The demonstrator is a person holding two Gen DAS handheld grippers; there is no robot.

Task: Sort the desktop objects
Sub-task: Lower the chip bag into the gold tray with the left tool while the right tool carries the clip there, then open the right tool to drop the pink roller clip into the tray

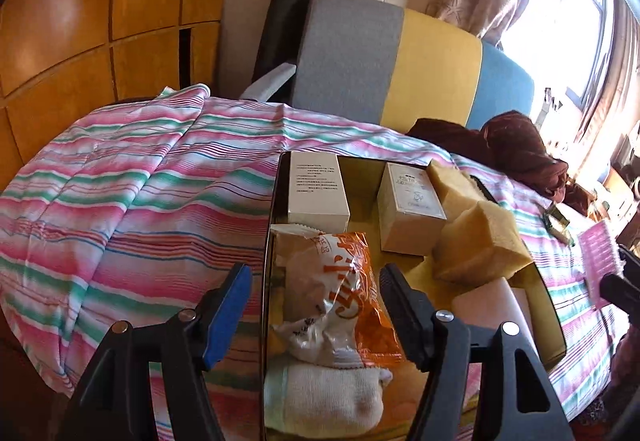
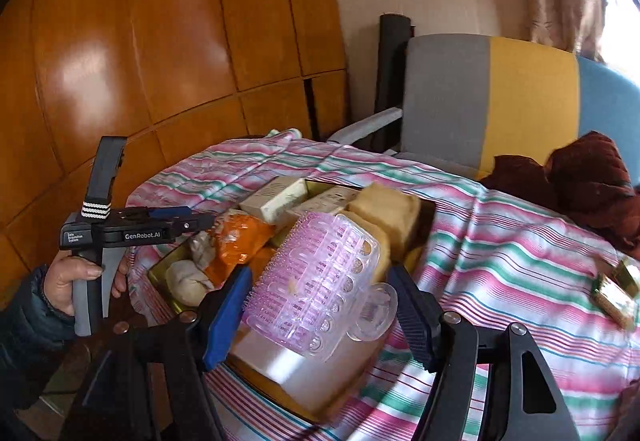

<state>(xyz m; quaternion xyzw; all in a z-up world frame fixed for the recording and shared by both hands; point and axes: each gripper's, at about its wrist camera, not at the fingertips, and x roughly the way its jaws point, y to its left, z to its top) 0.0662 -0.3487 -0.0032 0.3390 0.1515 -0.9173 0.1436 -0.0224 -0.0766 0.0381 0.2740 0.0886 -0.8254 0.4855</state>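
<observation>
A shallow metal tray (image 1: 276, 201) sits on a worktop covered by a pink, green and white striped cloth (image 1: 140, 201). The left gripper (image 1: 316, 305) hangs over the near end of the tray with its jaws spread wide and nothing between them; below it lie an orange-and-white snack packet (image 1: 340, 281) and a rolled white sock (image 1: 320, 397). Farther back in the tray stand two white boxes, a taller one (image 1: 316, 185) at the left edge and a squatter one (image 1: 408, 209) beside it, with yellow sponge blocks (image 1: 476, 241) to their right and a pale flat case (image 1: 492, 305) in the near right corner. In the right wrist view, the right gripper (image 2: 320, 309) is also wide open, and a translucent pink bristled brush (image 2: 316, 277) sits in the gap between its jaws, above the pale case; whether the pads touch the brush cannot be told. A hand (image 2: 72, 281) in a dark sleeve holds the left gripper's handle at the tray's left side. A gold-wrapped item (image 2: 616, 289) lies on the cloth well to the right of the tray. Behind the worktop stand a grey, yellow and blue chair (image 1: 400, 53), a dark red cloth (image 1: 516, 149) and wooden wall panels (image 1: 100, 1).
</observation>
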